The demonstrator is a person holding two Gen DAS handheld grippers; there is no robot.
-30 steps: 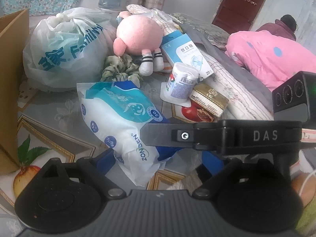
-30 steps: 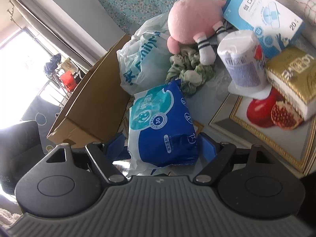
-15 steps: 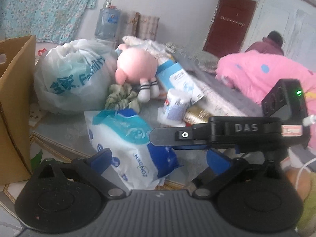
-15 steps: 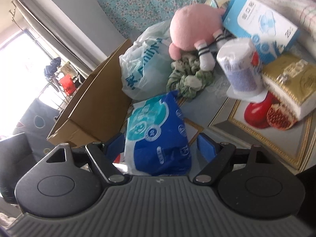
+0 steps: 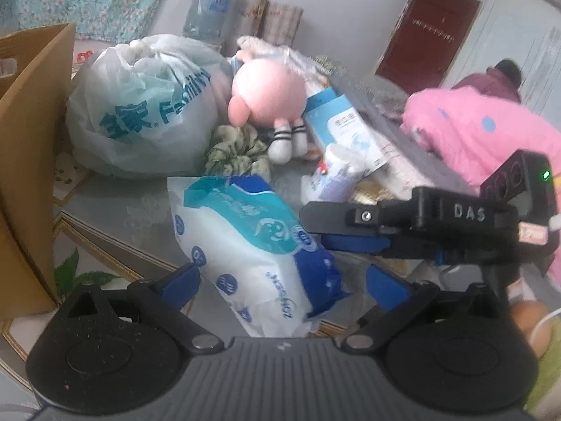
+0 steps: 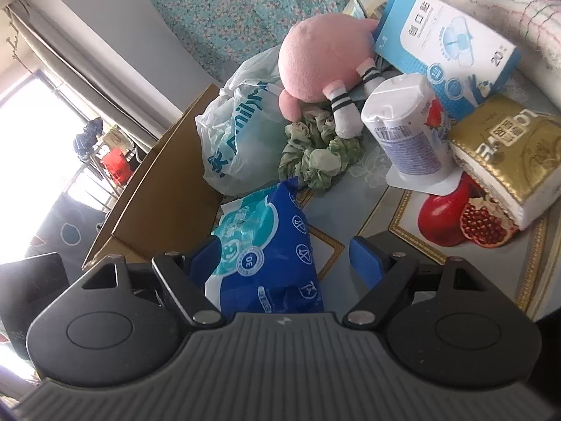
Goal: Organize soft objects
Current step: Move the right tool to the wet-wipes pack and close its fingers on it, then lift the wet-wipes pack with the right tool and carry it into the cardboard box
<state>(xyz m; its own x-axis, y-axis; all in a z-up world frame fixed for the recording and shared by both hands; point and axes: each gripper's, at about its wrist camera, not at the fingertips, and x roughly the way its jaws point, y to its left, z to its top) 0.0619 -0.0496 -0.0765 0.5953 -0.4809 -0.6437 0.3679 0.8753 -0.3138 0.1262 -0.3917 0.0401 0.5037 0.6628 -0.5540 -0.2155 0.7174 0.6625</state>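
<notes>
A blue-and-white pack of wipes (image 5: 245, 256) lies on the patterned table (image 5: 115, 210). My left gripper (image 5: 284, 277) is open wide with the pack's near end between its fingers and neither pad pressing. My right gripper (image 5: 336, 242) reaches in from the right across the pack's dark-blue end. In the right wrist view the pack (image 6: 270, 245) rests against the left finger of my right gripper (image 6: 280, 256), with a gap to the other finger. Behind are a pink plush toy (image 5: 266, 94) and a green scrunchie (image 5: 235, 151).
An open cardboard box (image 5: 28, 140) stands at the left beside a full plastic bag (image 5: 140, 115). A blue carton (image 6: 445, 42), a white cup (image 6: 406, 129) and a gold tissue pack (image 6: 508, 154) crowd the right. A person in pink (image 5: 484, 133) bends over beyond the table.
The left wrist view has tipped up and shows more wall and door. The left fingers stand slightly wider. In the right wrist view the pack has tilted up, leaving a gap at the right finger.
</notes>
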